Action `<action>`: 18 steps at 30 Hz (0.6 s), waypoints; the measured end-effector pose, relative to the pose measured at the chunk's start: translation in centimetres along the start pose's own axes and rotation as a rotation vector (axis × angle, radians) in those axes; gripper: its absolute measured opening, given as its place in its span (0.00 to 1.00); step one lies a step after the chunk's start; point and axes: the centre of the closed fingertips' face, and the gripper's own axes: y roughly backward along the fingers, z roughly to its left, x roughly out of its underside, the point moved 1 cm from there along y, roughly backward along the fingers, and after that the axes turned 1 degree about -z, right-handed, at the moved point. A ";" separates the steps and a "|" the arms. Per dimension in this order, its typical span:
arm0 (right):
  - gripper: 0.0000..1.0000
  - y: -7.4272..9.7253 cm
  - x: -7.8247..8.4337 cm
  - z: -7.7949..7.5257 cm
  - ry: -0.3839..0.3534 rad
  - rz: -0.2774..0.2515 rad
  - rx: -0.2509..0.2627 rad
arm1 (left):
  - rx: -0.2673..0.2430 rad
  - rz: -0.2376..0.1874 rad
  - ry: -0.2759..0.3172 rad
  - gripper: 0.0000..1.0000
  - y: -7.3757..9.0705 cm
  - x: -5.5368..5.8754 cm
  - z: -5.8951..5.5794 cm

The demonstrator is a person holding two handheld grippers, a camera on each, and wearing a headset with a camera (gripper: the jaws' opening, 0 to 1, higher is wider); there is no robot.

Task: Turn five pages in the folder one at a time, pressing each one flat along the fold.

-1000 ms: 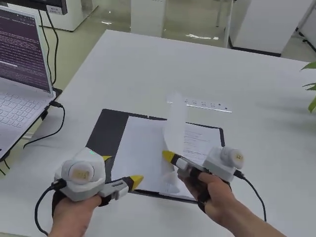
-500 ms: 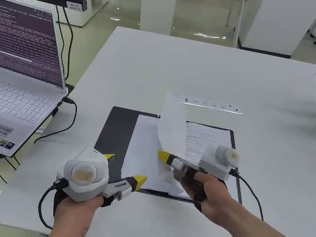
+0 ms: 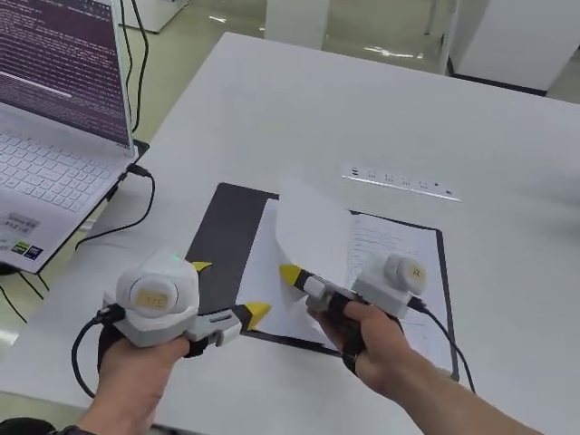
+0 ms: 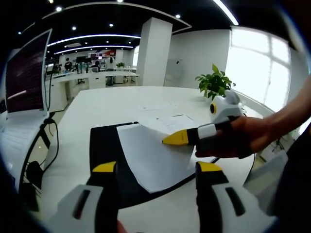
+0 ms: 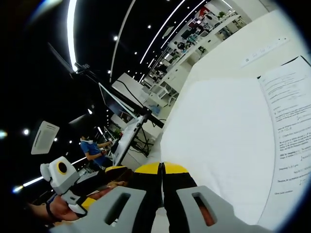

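Observation:
A black folder (image 3: pixel 217 240) lies open on the white table, with a printed page (image 3: pixel 390 240) on its right half. My right gripper (image 3: pixel 290 274) is shut on the lower edge of a blank white sheet (image 3: pixel 313 231), which stands lifted over the fold and leans left. In the right gripper view its yellow jaws (image 5: pixel 163 170) are pressed together on that sheet (image 5: pixel 218 136). My left gripper (image 3: pixel 227 290) hovers open over the folder's near left corner. In the left gripper view it (image 4: pixel 156 167) holds nothing and faces the sheet (image 4: pixel 150 155) and the right gripper (image 4: pixel 180 138).
An open laptop (image 3: pixel 54 118) stands at the table's left edge, and its black cable (image 3: pixel 127 222) runs close to the folder. A white power strip (image 3: pixel 399 183) lies just beyond the folder. A potted plant (image 4: pixel 214 82) stands at the far side.
My right gripper has carried the lifted sheet a little leftward over the fold, and the sheet leans further left. The left gripper has stayed by the folder's near left corner. The head camera shifted.

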 end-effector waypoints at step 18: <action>0.00 -3.1 2.4 -1.9 -0.038 0.063 0.063 | -0.005 0.002 0.005 0.64 0.3 0.5 1.7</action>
